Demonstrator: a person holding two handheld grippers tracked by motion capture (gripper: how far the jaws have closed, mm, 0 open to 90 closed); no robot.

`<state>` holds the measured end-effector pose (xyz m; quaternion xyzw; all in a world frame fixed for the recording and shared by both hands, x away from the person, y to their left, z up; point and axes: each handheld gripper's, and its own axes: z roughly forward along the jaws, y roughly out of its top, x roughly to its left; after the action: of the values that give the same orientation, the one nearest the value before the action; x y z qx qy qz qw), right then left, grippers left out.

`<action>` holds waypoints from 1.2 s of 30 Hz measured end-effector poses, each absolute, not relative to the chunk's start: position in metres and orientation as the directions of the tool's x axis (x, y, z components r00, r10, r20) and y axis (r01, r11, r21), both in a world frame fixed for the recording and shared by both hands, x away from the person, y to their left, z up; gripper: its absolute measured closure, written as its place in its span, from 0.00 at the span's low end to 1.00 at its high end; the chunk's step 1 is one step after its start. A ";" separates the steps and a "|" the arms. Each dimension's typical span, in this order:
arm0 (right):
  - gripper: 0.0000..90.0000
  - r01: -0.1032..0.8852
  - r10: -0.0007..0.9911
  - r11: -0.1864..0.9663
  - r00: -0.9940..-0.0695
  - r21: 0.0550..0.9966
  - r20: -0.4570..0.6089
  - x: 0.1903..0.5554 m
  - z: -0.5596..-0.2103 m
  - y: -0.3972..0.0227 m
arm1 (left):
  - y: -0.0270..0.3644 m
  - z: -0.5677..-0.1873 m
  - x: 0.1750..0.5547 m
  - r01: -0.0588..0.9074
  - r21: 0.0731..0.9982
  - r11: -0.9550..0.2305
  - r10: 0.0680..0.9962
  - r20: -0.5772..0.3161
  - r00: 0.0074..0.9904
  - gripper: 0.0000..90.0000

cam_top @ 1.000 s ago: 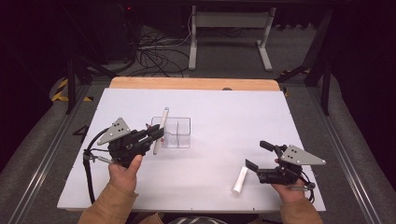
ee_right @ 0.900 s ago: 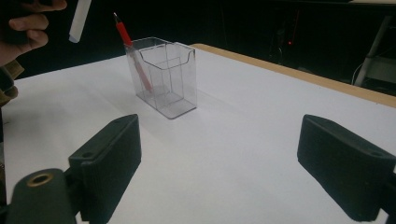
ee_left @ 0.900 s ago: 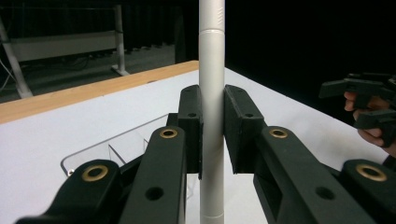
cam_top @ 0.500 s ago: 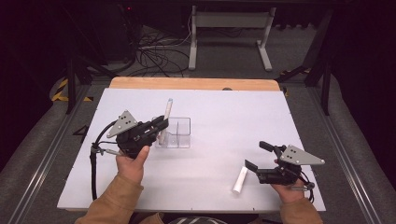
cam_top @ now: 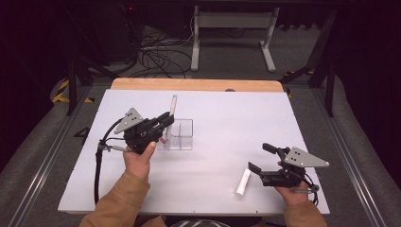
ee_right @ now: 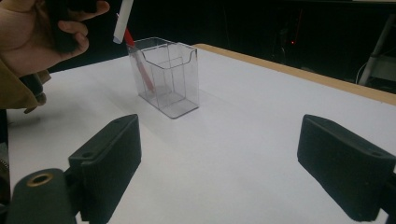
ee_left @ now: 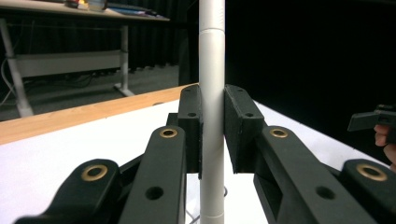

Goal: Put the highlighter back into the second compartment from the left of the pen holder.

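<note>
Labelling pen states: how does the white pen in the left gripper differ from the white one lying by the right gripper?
The white cylindrical pen in the left gripper stands upright, off the table; the white cylindrical piece by the right gripper lies flat on the white table. The first is clamped between shut jaws; the second lies loose before open jaws. The first looks longer. Both are white and round.

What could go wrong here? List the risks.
1. The white marker held upright in the left tool could catch the rim of the clear holder and tip it.
2. It may jam against the red pen already inside.
3. The right tool, open, could nudge the second white marker.
</note>
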<state>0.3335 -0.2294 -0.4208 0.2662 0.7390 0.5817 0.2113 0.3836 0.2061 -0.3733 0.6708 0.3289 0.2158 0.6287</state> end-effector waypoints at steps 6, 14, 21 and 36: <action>0.16 0.145 0.635 0.174 -0.772 0.974 0.001 0.334 -0.421 -0.230 | 0.204 -0.376 0.389 0.141 0.990 0.015 0.720 -0.108 0.686 0.87; 0.16 0.148 0.632 0.169 -0.775 0.974 0.008 0.333 -0.421 -0.230 | 0.203 -0.382 0.394 0.107 0.994 0.027 0.733 -0.092 0.674 0.87; 0.16 0.148 0.630 0.167 -0.776 0.975 0.010 0.333 -0.421 -0.230 | 0.201 -0.384 0.396 0.103 0.994 0.022 0.741 -0.085 0.666 0.87; 0.16 0.142 0.627 0.167 -0.779 0.976 0.007 0.333 -0.421 -0.230 | 0.198 -0.393 0.403 0.086 0.996 0.028 0.778 -0.075 0.623 0.87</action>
<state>0.3333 -0.2304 -0.4210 0.2614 0.7357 0.5902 0.2051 0.4032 0.1977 -0.3925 0.6412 0.3370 0.2737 0.6327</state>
